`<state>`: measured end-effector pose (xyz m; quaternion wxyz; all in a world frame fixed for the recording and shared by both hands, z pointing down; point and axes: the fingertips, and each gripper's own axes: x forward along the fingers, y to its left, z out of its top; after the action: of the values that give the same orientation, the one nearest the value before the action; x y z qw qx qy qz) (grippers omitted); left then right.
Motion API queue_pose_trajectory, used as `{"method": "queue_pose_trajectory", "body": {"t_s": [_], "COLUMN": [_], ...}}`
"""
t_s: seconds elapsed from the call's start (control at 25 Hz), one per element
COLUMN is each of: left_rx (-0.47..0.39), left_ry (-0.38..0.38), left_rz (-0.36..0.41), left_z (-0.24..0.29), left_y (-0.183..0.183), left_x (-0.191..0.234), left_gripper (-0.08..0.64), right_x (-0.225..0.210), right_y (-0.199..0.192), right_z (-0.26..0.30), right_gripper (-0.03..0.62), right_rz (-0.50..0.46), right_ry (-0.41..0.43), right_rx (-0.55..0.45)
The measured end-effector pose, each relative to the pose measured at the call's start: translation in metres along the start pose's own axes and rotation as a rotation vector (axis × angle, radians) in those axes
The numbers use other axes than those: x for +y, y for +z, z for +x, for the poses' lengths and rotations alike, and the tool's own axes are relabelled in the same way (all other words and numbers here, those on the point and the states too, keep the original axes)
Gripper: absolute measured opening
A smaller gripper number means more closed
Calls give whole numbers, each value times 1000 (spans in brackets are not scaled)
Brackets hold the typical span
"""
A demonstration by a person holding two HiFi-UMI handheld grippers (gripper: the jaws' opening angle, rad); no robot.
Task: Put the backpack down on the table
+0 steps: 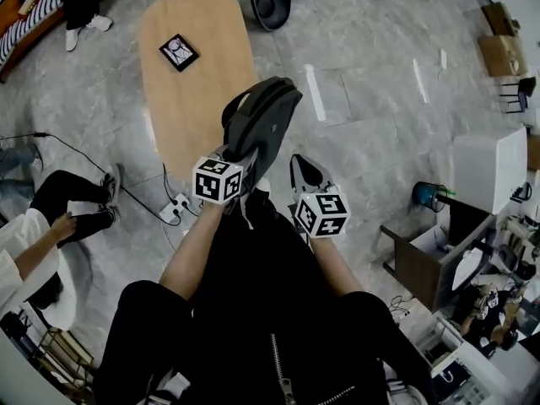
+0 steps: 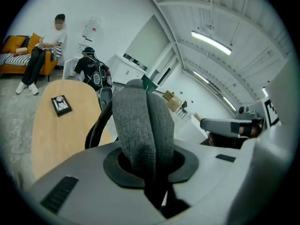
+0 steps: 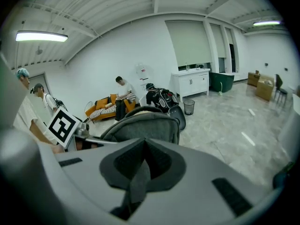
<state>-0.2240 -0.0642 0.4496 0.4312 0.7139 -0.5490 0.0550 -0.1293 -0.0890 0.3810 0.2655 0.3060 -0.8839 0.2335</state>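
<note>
The only markings in sight are the black-and-white square codes on the two gripper cubes. There is also a white pattern on a small black square tile (image 1: 179,52) lying on the table (image 1: 181,99) at 11 o'clock in the head view, and its print is too small to read.

The backpack (image 1: 263,123) is dark grey, slim and rounded at its far end. A darker rim runs around its edge, and a felt-like grey weave shows in the gripper views. In the head view it sits at the centre, overlapping the near right edge of the pale wooden oval table. Whether it touches the top cannot be told. Its long axis runs from 7 o'clock, by the grippers, to 1 o'clock, with the rounded end pointing away from the person.

The left gripper (image 1: 229,153) is clamped on a broad padded grey strap (image 2: 140,125) of the backpack. This strap rises straight up toward 12 o'clock from between the jaws, and a black loop (image 2: 95,128) curves off it at 9 o'clock.

The right gripper (image 1: 305,175), just beside the bag at 4 o'clock, pinches a thin grey webbing strap (image 3: 138,181). The bag's body (image 3: 147,124) bulks just beyond the jaws at 12 o'clock.
</note>
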Motion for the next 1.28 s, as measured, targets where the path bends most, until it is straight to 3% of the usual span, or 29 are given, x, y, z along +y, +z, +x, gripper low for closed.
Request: {"method": "queue_pose_trajectory", "body": {"t_s": [0.48, 0.88, 1.28], "left_rx": [-53, -113, -97], "left_ry": [-88, -84, -86], "left_rz": [30, -3, 17], "left_z": [-39, -59, -48], "left_y": [19, 29, 35], "left_x": [95, 189, 258], "left_gripper": [78, 80, 84], "right_x": [60, 98, 112], "right_y": [25, 47, 39], "right_z": [66, 117, 149], "right_gripper": [11, 11, 11], "right_rz": [-43, -82, -81], "right_ry": [61, 106, 102], "right_rx": [76, 113, 196]}}
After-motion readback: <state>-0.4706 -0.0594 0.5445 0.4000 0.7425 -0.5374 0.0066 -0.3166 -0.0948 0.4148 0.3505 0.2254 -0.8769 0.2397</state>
